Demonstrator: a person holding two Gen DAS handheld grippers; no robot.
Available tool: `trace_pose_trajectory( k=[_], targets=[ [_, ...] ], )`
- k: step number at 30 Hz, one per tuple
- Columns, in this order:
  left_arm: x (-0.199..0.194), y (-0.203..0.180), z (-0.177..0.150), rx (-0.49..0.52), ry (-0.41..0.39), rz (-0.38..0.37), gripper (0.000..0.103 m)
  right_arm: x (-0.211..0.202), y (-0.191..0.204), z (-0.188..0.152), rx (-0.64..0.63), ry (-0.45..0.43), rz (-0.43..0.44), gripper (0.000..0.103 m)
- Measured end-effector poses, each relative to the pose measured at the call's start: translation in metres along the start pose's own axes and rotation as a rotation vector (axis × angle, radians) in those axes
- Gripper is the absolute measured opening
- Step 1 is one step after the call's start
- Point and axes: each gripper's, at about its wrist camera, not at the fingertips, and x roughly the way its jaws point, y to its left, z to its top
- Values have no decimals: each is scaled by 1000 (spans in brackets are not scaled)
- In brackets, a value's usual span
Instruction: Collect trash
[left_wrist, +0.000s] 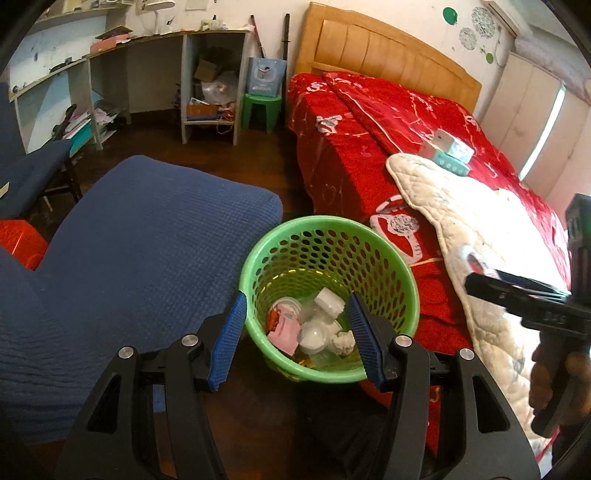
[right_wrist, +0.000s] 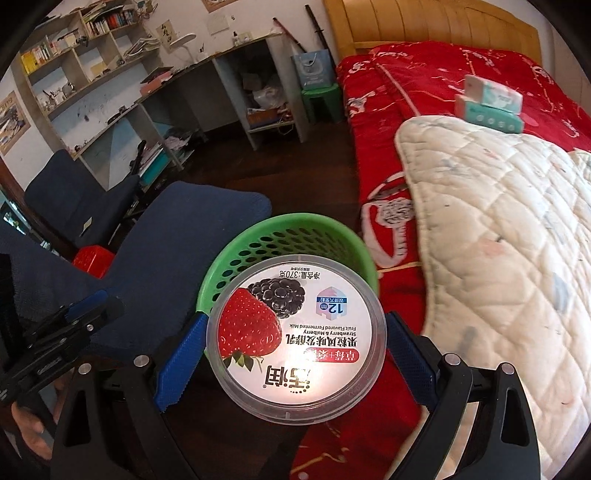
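Observation:
A green perforated trash basket stands on the floor between a blue cushion and the bed, holding several bits of trash. My left gripper is open and empty, hovering above the basket's near rim. My right gripper is shut on a round yogurt tub with a strawberry and mulberry lid, held above the basket. The right gripper's body shows at the right edge of the left wrist view. The left gripper shows at the left of the right wrist view.
A bed with a red cover and a white quilt lies to the right, with tissue boxes on it. A blue cushion is to the left. Desk shelves and a green stool stand behind.

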Motion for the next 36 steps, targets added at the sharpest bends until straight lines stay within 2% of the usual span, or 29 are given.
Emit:
trace_pose_trajectory(
  k=[11,22,29,36],
  targets=[
    [-7,4,-1,-14,-9,-12,60,29,22,0,-21,19,59,92],
    [-15,-6,-2,-4,-17,-22,63,17,18,-7,-11,-2,76,93],
    [-22,-25,-1,27,-25,-32,70,-15,6,-18,-4,-21,6,93],
    [-32,-53,-3,75,-42,-59,77,-55,-18,-31,63,-58,-64,93]
  ],
)
